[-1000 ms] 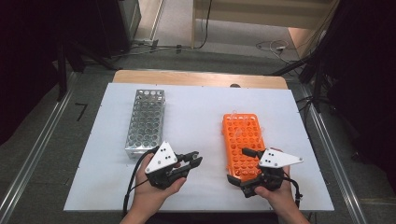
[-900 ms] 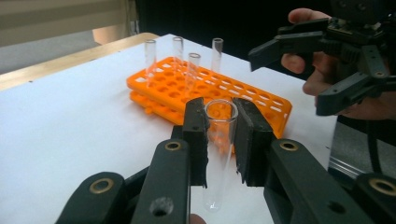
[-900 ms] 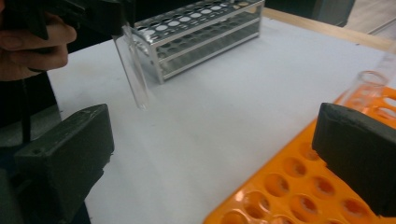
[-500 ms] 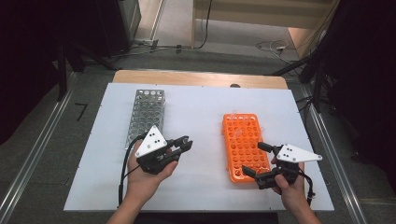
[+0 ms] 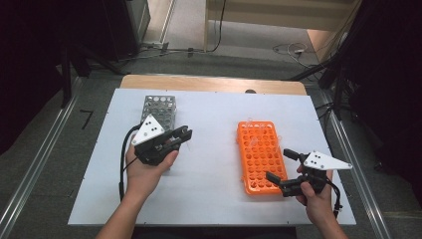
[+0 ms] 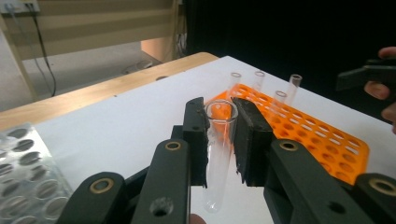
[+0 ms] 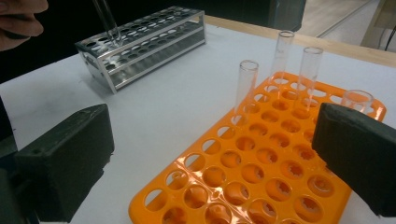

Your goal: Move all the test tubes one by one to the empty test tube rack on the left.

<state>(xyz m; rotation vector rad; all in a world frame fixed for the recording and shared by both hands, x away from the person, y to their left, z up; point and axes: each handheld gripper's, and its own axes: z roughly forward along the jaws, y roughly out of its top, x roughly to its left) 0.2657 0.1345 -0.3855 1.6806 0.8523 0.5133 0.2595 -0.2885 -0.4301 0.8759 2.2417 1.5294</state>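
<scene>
Left tongs (image 6: 219, 135) have a clear test tube (image 6: 218, 154) clamped upright, lifted over the white table (image 5: 214, 149).

They hover by the metal rack (image 5: 158, 110), tube pinched between both pads. Right tongs (image 5: 282, 167) gape wide with nothing between them, at the near right edge of the orange rack (image 5: 260, 157), where 4 tubes (image 7: 246, 84) stand at its far end.

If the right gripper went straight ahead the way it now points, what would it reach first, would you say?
Probably the orange rack: it lies directly between and ahead of the open right gripper's fingers. Its clear tubes stand farther along; depth is hard to judge.
</scene>
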